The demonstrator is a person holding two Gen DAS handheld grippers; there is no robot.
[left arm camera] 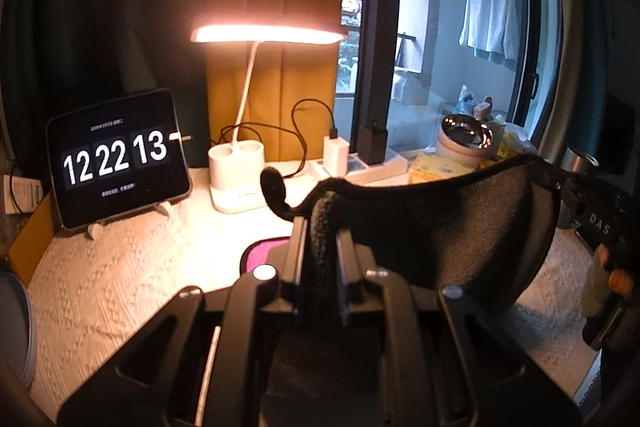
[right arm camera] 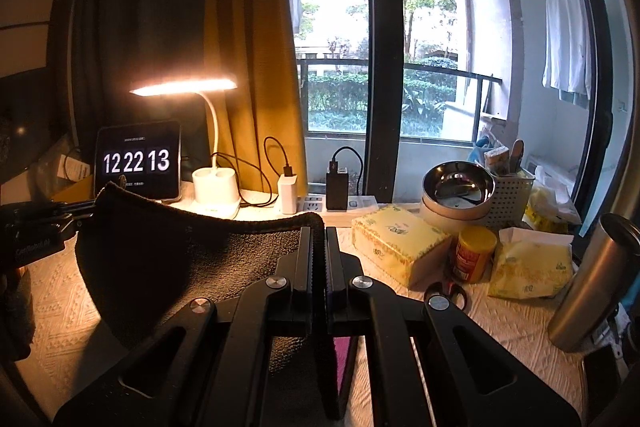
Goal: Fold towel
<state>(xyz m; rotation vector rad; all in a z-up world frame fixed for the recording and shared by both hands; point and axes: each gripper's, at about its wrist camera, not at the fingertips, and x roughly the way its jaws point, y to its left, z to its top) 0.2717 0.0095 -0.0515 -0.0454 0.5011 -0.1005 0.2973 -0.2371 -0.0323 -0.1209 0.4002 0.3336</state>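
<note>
A dark towel (left arm camera: 448, 227) hangs stretched in the air between my two grippers, above the white textured tablecloth (left arm camera: 120, 287). My left gripper (left arm camera: 322, 227) is shut on one top corner of it; a hanging loop (left arm camera: 274, 187) sticks out past the fingers. My right gripper (right arm camera: 318, 227) is shut on the other top corner of the towel (right arm camera: 180, 259). The towel's pink side (left arm camera: 260, 253) shows below on the table, and between the right fingers (right arm camera: 344, 355). Each gripper shows in the other's view, the right one (left arm camera: 600, 223) and the left one (right arm camera: 44, 223).
A tablet clock (left arm camera: 116, 159), a lit desk lamp (left arm camera: 268, 35), chargers and a power strip (left arm camera: 360, 163) stand at the back. On the right are tissue packs (right arm camera: 400, 247), a steel bowl (right arm camera: 458, 187), a yellow jar (right arm camera: 474, 255), scissors (right arm camera: 448, 293) and a steel tumbler (right arm camera: 596, 283).
</note>
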